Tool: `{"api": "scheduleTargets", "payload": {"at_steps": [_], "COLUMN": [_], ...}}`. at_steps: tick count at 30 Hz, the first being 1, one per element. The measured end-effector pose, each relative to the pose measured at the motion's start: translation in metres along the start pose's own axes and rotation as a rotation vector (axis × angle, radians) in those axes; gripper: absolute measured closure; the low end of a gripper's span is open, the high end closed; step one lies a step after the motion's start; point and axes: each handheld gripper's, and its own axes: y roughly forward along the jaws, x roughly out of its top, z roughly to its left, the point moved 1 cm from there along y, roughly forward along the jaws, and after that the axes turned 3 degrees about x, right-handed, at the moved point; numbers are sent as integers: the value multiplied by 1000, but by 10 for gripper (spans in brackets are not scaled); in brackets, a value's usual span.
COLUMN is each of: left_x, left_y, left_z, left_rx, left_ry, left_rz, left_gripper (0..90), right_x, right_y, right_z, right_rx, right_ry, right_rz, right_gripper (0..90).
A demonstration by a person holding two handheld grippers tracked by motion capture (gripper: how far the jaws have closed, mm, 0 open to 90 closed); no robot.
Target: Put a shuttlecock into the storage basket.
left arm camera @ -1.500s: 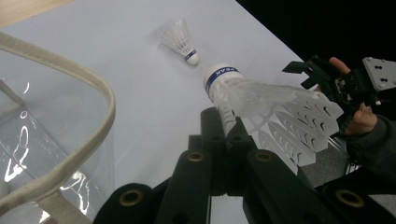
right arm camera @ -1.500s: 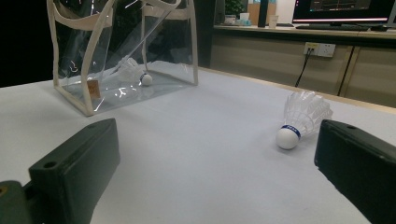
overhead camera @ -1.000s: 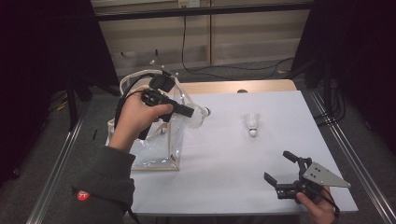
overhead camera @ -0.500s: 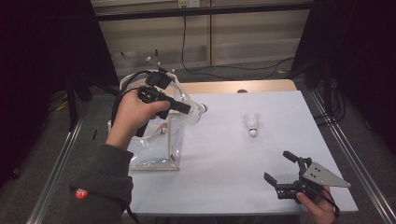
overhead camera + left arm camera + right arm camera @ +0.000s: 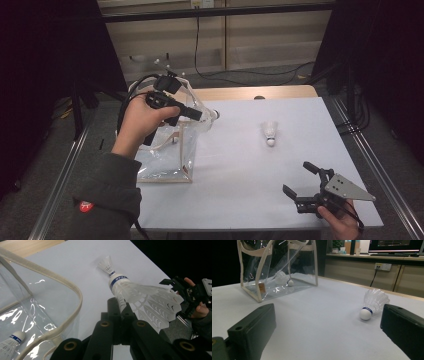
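Jaws of my left gripper (image 5: 121,315) pinch a white shuttlecock (image 5: 140,293) by its feather skirt, at ten o'clock above the clear bag's (image 5: 165,160) rim. At five o'clock, my right gripper (image 5: 306,179) rests wide open, empty. Another shuttlecock (image 5: 270,133) lies at two o'clock on the table (image 5: 240,165).

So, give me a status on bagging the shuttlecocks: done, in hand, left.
Done: one shuttlecock already lies inside the clear bag. In hand: the left gripper is shut on a second shuttlecock by its feather skirt, next to the bag's rim. Left: a third shuttlecock lies on the white table, and the right gripper rests open near the front edge.
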Motion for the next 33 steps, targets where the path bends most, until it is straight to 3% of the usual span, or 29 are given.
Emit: {"api": "scheduleTargets", "payload": {"at_steps": [33], "left_x": [0], "left_y": [-13], "left_z": [18], "left_rx": [47], "left_ry": [-52], "left_rz": [-28], "left_gripper": [900], "right_x": [0], "right_y": [-1], "right_z": [0], "right_rx": [1], "right_ry": [-1], "right_rz": [-2], "right_gripper": [0]}}
